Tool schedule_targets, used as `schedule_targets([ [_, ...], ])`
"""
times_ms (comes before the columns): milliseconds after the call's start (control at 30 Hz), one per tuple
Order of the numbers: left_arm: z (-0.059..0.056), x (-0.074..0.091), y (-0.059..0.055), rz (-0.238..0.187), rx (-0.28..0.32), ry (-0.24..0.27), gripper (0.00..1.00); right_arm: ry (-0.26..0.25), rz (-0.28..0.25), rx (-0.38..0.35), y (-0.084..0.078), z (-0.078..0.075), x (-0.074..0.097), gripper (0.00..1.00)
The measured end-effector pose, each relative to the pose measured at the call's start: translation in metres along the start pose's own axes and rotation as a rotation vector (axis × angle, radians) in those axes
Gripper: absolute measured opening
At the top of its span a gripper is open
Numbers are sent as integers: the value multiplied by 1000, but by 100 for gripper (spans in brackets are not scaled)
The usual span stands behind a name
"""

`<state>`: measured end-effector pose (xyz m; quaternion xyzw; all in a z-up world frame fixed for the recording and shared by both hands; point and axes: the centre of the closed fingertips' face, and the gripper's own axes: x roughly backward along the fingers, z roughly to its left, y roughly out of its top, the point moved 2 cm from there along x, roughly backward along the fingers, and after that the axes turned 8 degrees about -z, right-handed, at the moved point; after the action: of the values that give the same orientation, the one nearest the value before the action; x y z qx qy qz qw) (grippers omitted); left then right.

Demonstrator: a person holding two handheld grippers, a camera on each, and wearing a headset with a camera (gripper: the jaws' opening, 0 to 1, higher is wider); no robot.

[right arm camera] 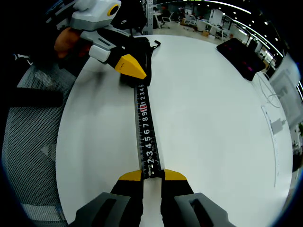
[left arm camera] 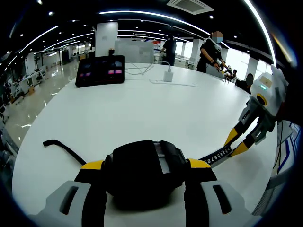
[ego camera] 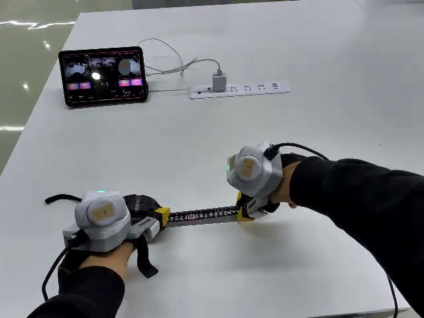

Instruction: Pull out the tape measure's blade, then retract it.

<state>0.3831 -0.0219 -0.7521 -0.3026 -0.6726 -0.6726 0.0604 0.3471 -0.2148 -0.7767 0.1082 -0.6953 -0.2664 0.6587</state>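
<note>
A black tape measure case (ego camera: pixel 141 206) lies on the white table, and my left gripper (ego camera: pixel 159 216) is shut on it. In the left gripper view the case (left arm camera: pixel 144 171) sits between the yellow-tipped fingers (left arm camera: pixel 93 165). Its black blade (ego camera: pixel 202 215) with white numbers runs right to my right gripper (ego camera: pixel 244 212), which is shut on the blade's end. The right gripper view looks along the blade (right arm camera: pixel 143 127) from its tip, clamped in my right gripper (right arm camera: pixel 151 175), to the case (right arm camera: pixel 137 59) held by the left gripper (right arm camera: pixel 130 66). A black wrist strap (left arm camera: pixel 66 149) trails from the case.
A tablet (ego camera: pixel 103 75) stands at the far left of the table, with a white power strip (ego camera: pixel 240 88), charger and cables to its right. The table edge (ego camera: pixel 26 132) runs along the left. People stand in the background of the left gripper view.
</note>
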Motion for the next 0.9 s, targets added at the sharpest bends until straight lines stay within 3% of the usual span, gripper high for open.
schedule_targets([
  [900, 0, 0, 0, 3, 1, -1, 61, 4, 4, -5, 9, 0, -6, 9],
])
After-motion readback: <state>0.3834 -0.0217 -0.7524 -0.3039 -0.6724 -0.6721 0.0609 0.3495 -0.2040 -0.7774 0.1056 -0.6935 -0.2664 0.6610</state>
